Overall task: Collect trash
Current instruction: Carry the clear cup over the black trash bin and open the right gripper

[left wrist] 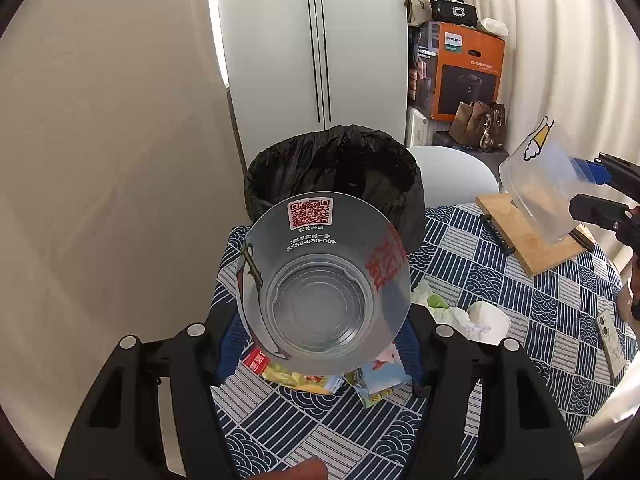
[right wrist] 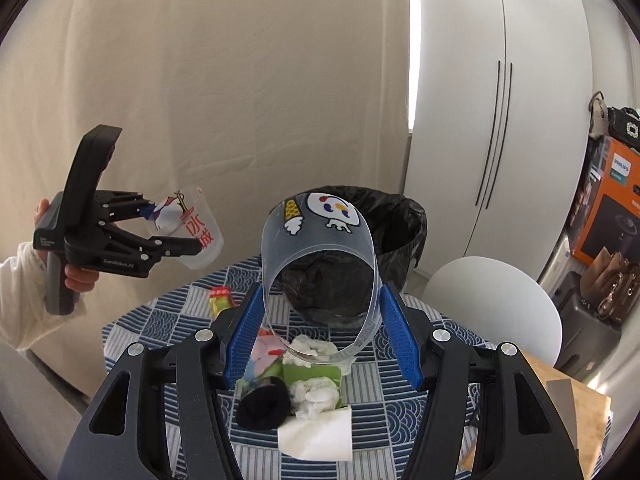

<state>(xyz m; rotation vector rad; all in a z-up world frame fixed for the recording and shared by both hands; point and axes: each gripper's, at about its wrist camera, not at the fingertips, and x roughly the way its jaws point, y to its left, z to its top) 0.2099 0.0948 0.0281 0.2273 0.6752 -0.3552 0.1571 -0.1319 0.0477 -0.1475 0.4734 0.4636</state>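
My left gripper (left wrist: 320, 344) is shut on a clear plastic cup with red print (left wrist: 324, 280), held above the table, mouth toward the camera. It also shows in the right wrist view (right wrist: 200, 232). My right gripper (right wrist: 320, 320) is shut on a second clear cup with a cartoon snowman print (right wrist: 320, 248), seen in the left wrist view (left wrist: 540, 184) too. A bin lined with a black bag (left wrist: 336, 172) stands just beyond the table's far edge, ahead of both cups. Crumpled tissues (right wrist: 316, 396), snack wrappers (left wrist: 300, 376) and a black sock-like item (right wrist: 264, 404) lie on the table.
The round table has a blue patterned cloth (left wrist: 520, 300). A wooden board (left wrist: 524, 232) lies at its right, a phone (left wrist: 610, 336) near the right edge. A white chair (right wrist: 492, 300), a white cabinet (left wrist: 316, 48) and stacked boxes and bags (left wrist: 460, 72) stand behind.
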